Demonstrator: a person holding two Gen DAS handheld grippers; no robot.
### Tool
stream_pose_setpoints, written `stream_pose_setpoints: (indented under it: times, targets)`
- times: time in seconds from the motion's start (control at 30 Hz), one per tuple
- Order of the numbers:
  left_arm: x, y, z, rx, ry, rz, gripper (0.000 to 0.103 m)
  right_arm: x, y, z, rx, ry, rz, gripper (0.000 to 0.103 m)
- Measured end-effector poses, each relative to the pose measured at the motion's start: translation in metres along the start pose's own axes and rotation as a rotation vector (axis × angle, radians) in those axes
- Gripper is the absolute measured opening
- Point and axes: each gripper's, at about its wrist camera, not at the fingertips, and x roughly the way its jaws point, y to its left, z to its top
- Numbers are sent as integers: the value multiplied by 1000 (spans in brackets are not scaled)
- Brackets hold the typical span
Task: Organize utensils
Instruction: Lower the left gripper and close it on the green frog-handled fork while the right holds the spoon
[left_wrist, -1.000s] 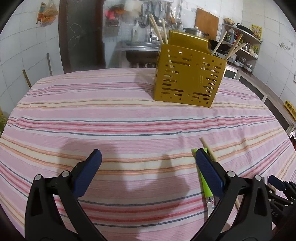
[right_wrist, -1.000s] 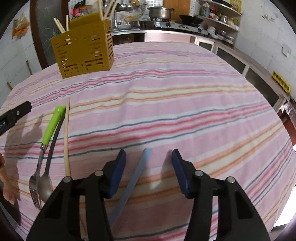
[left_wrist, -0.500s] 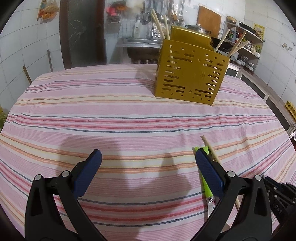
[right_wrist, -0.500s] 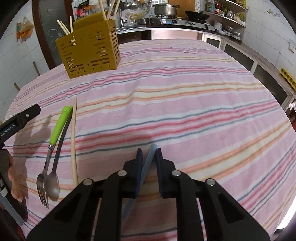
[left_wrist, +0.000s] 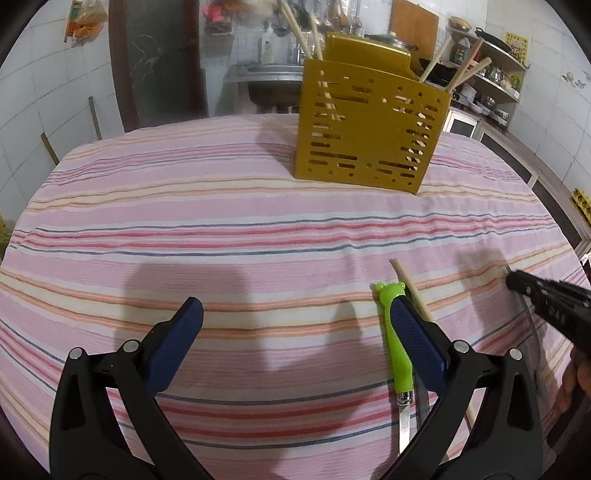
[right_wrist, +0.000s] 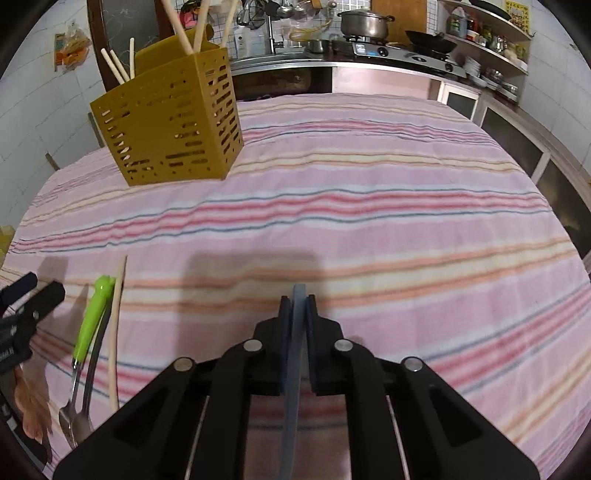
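My right gripper (right_wrist: 296, 306) is shut on a flat blue-grey utensil handle (right_wrist: 295, 354) and holds it above the striped tablecloth. A yellow slotted utensil holder (right_wrist: 170, 122) with several wooden chopsticks stands at the far left; in the left wrist view it (left_wrist: 369, 125) stands at the far centre-right. My left gripper (left_wrist: 295, 332) is open and empty, low over the cloth. A green-handled fork (left_wrist: 397, 347), a metal spoon (right_wrist: 90, 373) and a loose chopstick (right_wrist: 116, 332) lie together by its right finger. The right gripper (left_wrist: 550, 302) also shows at the left wrist view's right edge.
The table is covered by a pink striped cloth (right_wrist: 369, 206). Behind it are a kitchen counter with a stove and pot (right_wrist: 364, 22), shelves of dishes (left_wrist: 491, 74) and a sink (left_wrist: 273, 74). The table's right edge drops toward cabinets.
My right gripper closed on the blue-grey handle and lifted it, moving forward toward the holder. My left gripper stayed open and moved slightly closer to the holder.
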Motion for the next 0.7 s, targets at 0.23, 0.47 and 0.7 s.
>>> stream_pose_setpoints:
  times: [0.23, 0.47, 0.7]
  targets:
    - [-1, -6, -6, 27, 12, -49, 98, 2, -3, -6, 7, -26, 21, 9]
    - [7, -25, -11, 88, 52, -53, 98, 3, -2, -6, 4, -32, 17, 9]
    - [25, -35, -9, 101, 104, -5, 95, 3, -3, -6, 8, -32, 19, 9]
